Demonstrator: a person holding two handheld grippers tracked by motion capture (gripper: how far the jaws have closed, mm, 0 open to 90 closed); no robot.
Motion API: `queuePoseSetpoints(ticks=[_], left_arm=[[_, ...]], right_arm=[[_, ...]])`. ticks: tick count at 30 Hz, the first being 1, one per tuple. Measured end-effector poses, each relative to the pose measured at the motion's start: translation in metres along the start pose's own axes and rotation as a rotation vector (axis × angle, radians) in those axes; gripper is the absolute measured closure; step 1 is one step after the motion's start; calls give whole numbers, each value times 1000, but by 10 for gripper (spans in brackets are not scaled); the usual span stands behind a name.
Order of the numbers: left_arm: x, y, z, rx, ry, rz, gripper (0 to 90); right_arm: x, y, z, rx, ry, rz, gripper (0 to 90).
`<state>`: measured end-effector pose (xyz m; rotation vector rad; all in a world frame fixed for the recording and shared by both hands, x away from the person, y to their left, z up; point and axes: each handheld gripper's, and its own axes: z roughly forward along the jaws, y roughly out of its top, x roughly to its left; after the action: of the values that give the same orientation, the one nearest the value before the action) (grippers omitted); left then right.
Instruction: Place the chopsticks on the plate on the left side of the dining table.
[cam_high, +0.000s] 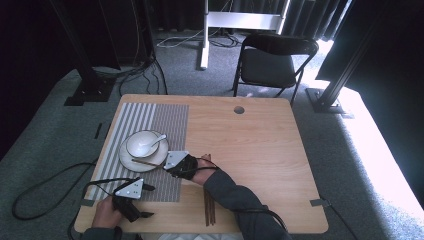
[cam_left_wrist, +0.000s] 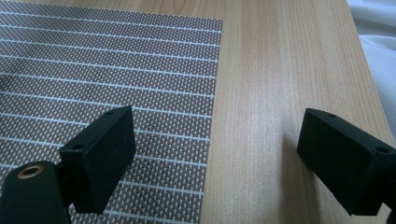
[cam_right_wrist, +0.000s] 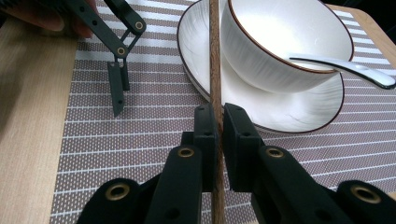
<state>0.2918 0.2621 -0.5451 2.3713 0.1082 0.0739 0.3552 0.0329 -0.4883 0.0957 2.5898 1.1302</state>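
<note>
On a striped placemat (cam_high: 167, 125) stands a white plate (cam_high: 124, 156) that bears a white bowl (cam_high: 141, 145) with a white spoon (cam_high: 156, 142) in it. My right gripper (cam_right_wrist: 219, 116) is shut on a brown chopstick (cam_right_wrist: 215, 60), which runs out over the plate's rim (cam_right_wrist: 191, 42) close beside the bowl (cam_right_wrist: 280, 32). From above, that gripper (cam_high: 167, 166) sits just right of the plate, and the chopstick (cam_high: 146, 163) lies across its near edge. My left gripper (cam_left_wrist: 219, 135) is open with nothing between its jaws, over the placemat's edge (cam_left_wrist: 93, 70) at the table's front left (cam_high: 148, 201).
More dark chopsticks (cam_high: 209, 207) lie on the bare wood near the front edge, partly under the right forearm. A cable hole (cam_high: 239, 109) sits at the table's far side. Beyond the table stands a black folding chair (cam_high: 272, 62). Cables trail off the left side.
</note>
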Motion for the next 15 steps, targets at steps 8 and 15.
queuePoseSetpoints(ticks=[8,15], left_arm=[[0,0,0,0,0,1,117],[0,0,0,0,0,1,117]], right_arm=[[-2,3,2,-1,0,-10,843],[-2,5,3,1,1,-16,843]])
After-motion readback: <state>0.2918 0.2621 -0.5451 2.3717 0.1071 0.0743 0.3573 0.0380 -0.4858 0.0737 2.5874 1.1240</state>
